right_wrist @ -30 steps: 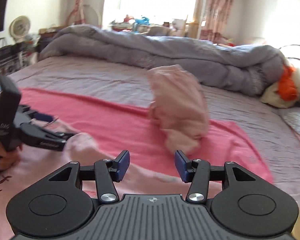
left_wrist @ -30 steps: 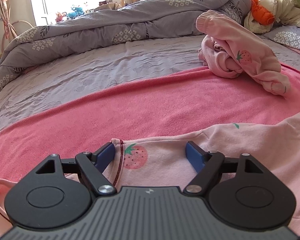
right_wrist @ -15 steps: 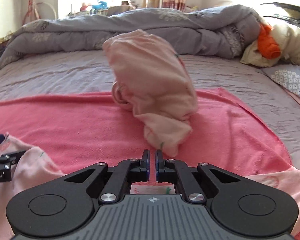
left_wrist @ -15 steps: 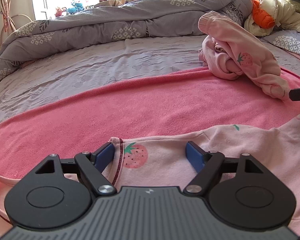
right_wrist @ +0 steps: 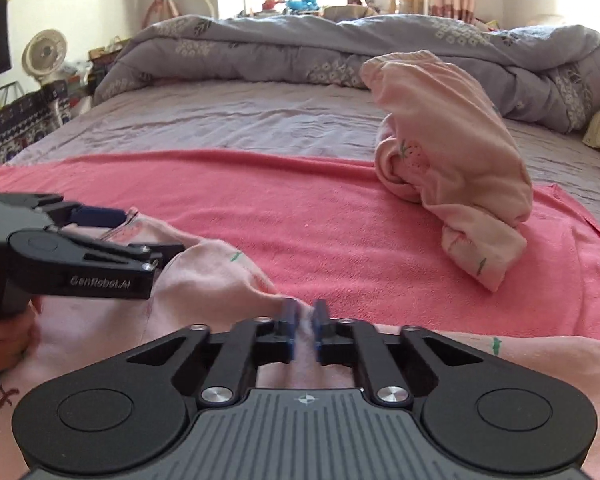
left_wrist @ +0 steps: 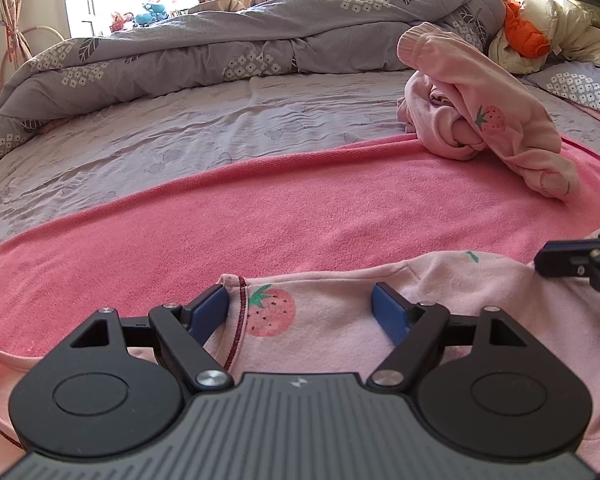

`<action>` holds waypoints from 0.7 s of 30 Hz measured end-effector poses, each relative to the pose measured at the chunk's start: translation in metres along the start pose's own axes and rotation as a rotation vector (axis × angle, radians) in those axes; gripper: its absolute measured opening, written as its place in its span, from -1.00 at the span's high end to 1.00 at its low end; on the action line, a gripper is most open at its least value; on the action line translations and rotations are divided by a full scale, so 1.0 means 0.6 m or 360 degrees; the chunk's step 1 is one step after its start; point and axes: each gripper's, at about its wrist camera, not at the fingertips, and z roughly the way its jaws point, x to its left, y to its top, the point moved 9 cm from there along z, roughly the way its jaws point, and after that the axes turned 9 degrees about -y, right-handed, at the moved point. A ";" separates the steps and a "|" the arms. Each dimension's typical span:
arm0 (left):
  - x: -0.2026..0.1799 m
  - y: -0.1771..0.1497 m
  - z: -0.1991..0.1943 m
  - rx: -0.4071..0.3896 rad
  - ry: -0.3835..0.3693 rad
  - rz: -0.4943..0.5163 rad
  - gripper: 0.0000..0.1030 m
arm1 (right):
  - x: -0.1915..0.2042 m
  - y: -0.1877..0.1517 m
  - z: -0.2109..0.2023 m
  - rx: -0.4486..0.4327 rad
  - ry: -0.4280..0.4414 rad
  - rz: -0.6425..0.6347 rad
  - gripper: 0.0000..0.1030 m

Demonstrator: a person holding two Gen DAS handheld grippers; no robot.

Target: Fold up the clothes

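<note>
Right now the right gripper (right_wrist: 304,316) is clamped on a fold of the pale pink strawberry-print garment (left_wrist: 340,320), which lies spread along the near edge of the pink towel (left_wrist: 300,216) on the bed (left_wrist: 180,132). Its blue pads (right_wrist: 289,330) have just closed in on the cloth — a thin ridge of pink fabric stands pinched between them. The left gripper (left_wrist: 300,308) sits with its jaws wide apart, one pad just outside the garment's red-stitched edge and the other further in, a printed strawberry lying between them; the pads are not pressing on the cloth. In the right wrist view that gripper (right_wrist: 140,236) shows at the left, a hand (right_wrist: 4,332) wrapped round its handle, and it rests low over the same garment.

Farther across the towel, well apart from both grippers, a second pink strawberry garment (right_wrist: 448,172) lies in a bunched heap at the towel's far edge. Behind it a grey flowered duvet (left_wrist: 260,44) is rolled up along the back of the bed — and a cream and orange bundle (left_wrist: 540,32) sits by the dark headboard.
</note>
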 end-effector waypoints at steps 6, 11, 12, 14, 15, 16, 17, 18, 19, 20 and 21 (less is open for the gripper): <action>0.000 0.000 0.001 0.0000 0.0000 -0.0001 -0.56 | -0.058 0.013 0.012 -0.0027 -0.0172 0.0154 0.91; 0.000 0.000 0.001 0.0000 0.0001 0.0000 -0.56 | -0.034 0.010 -0.010 -0.0019 0.0183 0.0185 0.77; 0.000 0.000 0.001 0.0000 0.0001 0.0000 -0.56 | -0.021 0.003 -0.011 0.0014 0.0253 0.0146 0.76; 0.000 0.000 0.001 0.0000 0.0001 0.0000 -0.56 | -0.004 -0.011 0.004 0.0050 0.0138 -0.0015 0.76; 0.000 0.000 0.001 0.0000 0.0001 0.0000 -0.56 | -0.010 -0.010 0.014 0.0017 0.0015 -0.0072 0.76; 0.000 0.001 0.001 0.0001 0.0001 0.0000 -0.56 | -0.033 -0.003 0.029 -0.0001 -0.0193 -0.0071 0.74; 0.000 0.001 0.001 0.0001 0.0000 -0.0001 -0.56 | -0.063 0.004 0.041 0.0010 -0.0381 -0.0008 0.70; -0.001 0.001 0.002 0.0001 0.0000 -0.0002 -0.56 | -0.082 0.009 0.041 0.0003 -0.0387 0.0102 0.70; -0.001 0.001 0.002 0.0001 -0.0001 -0.0003 -0.56 | -0.097 0.014 0.038 -0.0011 -0.0339 0.0222 0.70; 0.000 0.001 0.002 0.0002 -0.0002 -0.0004 -0.56 | -0.100 0.018 0.027 -0.0044 -0.0229 0.0277 0.70; 0.000 0.001 0.003 0.0002 -0.0003 -0.0005 -0.57 | -0.090 0.018 0.015 -0.0068 -0.0167 0.0234 0.70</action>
